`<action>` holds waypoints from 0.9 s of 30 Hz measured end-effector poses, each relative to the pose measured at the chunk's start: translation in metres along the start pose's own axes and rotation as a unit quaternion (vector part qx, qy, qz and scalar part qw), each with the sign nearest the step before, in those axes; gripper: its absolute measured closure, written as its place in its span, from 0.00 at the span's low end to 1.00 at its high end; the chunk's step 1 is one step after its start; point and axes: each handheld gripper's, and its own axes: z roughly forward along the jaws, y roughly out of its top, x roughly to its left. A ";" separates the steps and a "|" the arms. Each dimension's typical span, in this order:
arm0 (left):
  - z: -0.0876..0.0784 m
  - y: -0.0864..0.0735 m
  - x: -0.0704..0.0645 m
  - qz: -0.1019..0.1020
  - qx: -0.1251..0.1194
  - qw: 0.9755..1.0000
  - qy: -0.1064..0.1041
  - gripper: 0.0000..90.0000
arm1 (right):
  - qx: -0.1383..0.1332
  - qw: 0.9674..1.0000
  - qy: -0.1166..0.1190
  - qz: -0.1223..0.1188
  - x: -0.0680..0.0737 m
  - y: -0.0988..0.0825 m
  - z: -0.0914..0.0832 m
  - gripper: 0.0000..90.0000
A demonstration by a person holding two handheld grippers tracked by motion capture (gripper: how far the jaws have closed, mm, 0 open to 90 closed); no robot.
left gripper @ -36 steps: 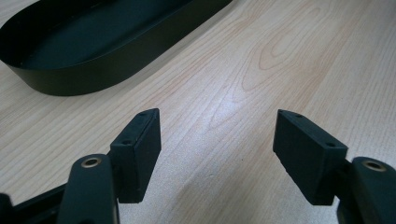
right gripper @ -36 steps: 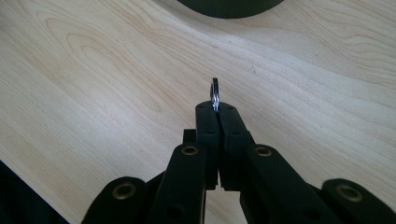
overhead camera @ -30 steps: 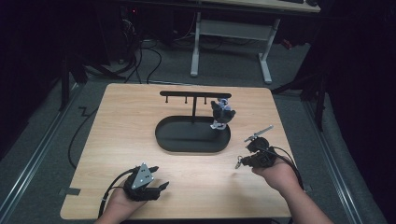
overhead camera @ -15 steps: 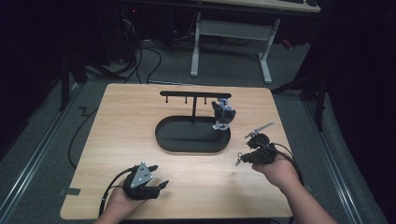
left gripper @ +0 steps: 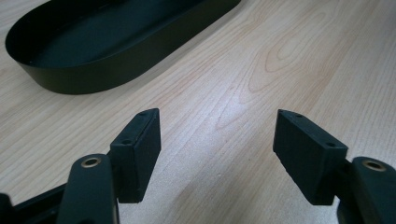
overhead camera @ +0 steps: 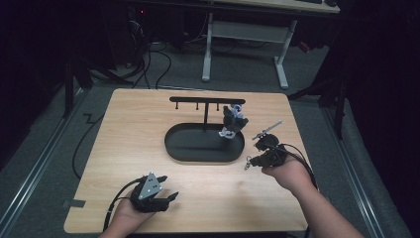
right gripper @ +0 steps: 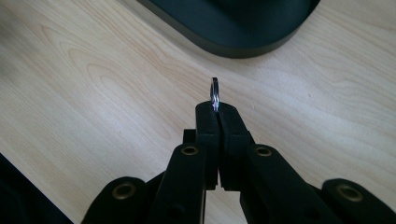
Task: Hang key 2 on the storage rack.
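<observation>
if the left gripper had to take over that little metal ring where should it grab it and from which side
Grip the free arc of the metal ring that sticks out beyond the right gripper, whose jaws are shut on its lower part. Bring the open left gripper in from the tray side, head-on to the right gripper's tips, pads on the ring's flat faces; it stands edge-on and thin.

A light wood-grain counter [overhead camera: 148, 148] with rounded corners is seen standing on a grey floor [overhead camera: 44, 163]. A black oval tray [overhead camera: 198, 153] is set directly on it, slightly right of the middle. From the tray's far side a thin black post with a crossbar [overhead camera: 207, 100] is raised.
</observation>
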 end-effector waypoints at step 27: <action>-0.007 -0.001 0.001 -0.004 -0.004 1.000 0.007 0.36 | -0.004 1.000 0.012 -0.021 0.008 0.094 -0.010 0.99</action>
